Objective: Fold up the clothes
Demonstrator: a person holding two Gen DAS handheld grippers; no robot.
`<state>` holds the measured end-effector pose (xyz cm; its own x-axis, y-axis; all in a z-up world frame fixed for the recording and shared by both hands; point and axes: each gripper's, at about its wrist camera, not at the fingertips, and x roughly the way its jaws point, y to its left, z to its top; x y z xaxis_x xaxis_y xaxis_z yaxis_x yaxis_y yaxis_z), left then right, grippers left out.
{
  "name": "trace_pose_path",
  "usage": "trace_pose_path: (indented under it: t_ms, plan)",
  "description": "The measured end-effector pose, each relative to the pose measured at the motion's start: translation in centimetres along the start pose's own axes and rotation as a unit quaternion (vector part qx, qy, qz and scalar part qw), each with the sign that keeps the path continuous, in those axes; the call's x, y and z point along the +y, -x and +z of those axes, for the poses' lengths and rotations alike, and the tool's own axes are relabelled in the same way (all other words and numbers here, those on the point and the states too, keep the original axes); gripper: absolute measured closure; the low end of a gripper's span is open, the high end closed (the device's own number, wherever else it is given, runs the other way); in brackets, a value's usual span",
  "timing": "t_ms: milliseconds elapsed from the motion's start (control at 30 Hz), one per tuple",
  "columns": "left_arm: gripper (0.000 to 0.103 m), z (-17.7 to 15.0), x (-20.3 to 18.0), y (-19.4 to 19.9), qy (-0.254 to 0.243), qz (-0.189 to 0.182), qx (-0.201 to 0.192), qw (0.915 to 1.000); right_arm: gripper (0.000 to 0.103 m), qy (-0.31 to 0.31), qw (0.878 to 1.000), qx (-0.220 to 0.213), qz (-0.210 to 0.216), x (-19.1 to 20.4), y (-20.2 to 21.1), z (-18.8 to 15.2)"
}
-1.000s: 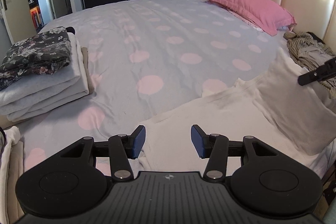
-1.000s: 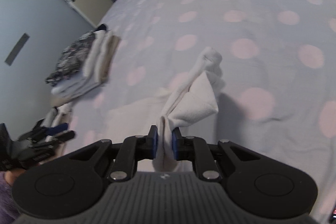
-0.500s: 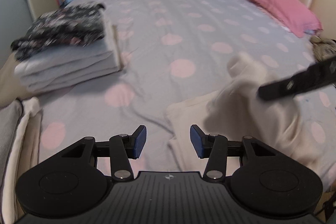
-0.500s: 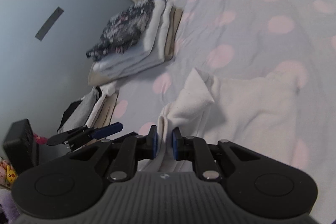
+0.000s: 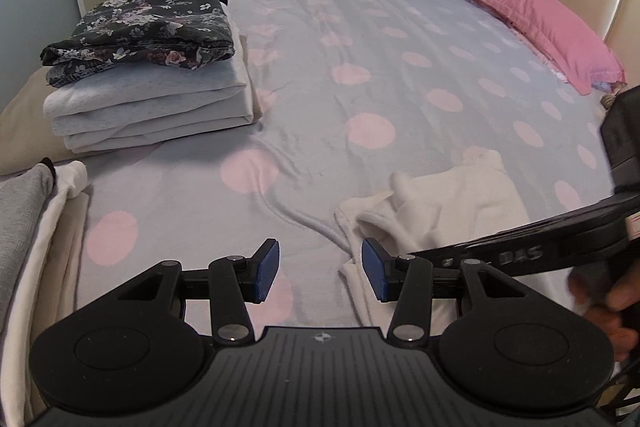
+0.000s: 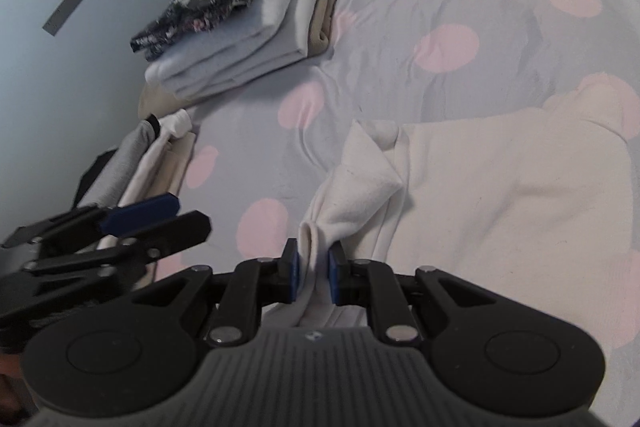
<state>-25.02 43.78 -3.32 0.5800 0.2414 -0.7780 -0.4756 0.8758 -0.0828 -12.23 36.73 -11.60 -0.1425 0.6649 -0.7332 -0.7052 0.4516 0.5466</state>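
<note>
right gripper (image 6: pixel 313 271) easing open, cream fleece garment (image 6: pixel 500 187) edge between pads | left gripper (image 5: pixel 318 269) wide, empty, just left of it

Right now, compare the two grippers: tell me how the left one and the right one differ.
The left gripper stands open with nothing between its pads; the right gripper has a bunched corner of the cream garment between pads set close together, and its jaws have just been opening. The left gripper hovers over bare polka-dot bedspread; the right sits over the garment. Both have blue pads and point down at the bed.
</note>
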Motion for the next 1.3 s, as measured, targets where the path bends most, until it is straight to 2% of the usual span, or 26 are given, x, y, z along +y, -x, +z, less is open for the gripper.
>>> trace_pose_path:
  t_ms: [67,200,367,433,633,833,900,1067,1133,1233,1300]
  plan:
    - [0.059,0.0,0.0,0.2,0.005,-0.016,-0.003,0.9998,0.075,0.003,1.0,0.0,0.005,0.1,0.0,0.1]
    - [0.058,-0.3,-0.1,0.4,0.018,-0.052,0.0,0.9985,0.068,0.052,0.998,-0.013,-0.012,1.1,1.4,-0.1]
    - [0.054,-1.2,-0.5,-0.1,0.025,-0.056,0.023,0.9978,0.065,0.114,0.992,-0.032,-0.039,0.8,4.7,-2.0]
    - [0.054,-1.8,-0.7,-0.3,0.026,-0.054,0.038,0.9975,0.061,0.137,0.989,-0.037,-0.05,0.1,6.2,-3.4]
    - [0.054,-4.8,-1.4,-0.3,0.029,-0.05,0.088,0.9945,0.061,0.183,0.978,-0.048,-0.092,-1.9,9.6,-9.8]
    - [0.053,-8.1,-1.2,0.0,0.099,-0.062,0.13,0.9845,0.061,0.215,0.967,-0.057,-0.124,-1.8,10.6,-16.4]
    - [0.053,-8.9,-1.4,-0.1,0.115,-0.067,0.143,0.9808,0.061,0.248,0.957,-0.057,-0.142,-1.3,10.3,-18.1]
    - [0.053,-10.0,-2.2,-1.0,0.129,-0.065,0.173,0.9744,0.06,0.349,0.914,-0.059,-0.195,0.0,8.5,-20.9]
    - [0.053,-10.2,-2.4,-1.4,0.132,-0.07,0.18,0.9723,0.059,0.377,0.9,-0.056,-0.214,0.0,7.8,-21.7]
    - [0.055,-10.1,-2.3,-1.8,0.144,-0.085,0.18,0.9693,0.059,0.401,0.884,-0.053,-0.235,-0.4,7.0,-22.6]
    - [0.06,-10.1,-2.2,-2.1,0.153,-0.091,0.187,0.9662,0.059,0.419,0.87,-0.055,-0.253,-0.5,6.4,-23.0]
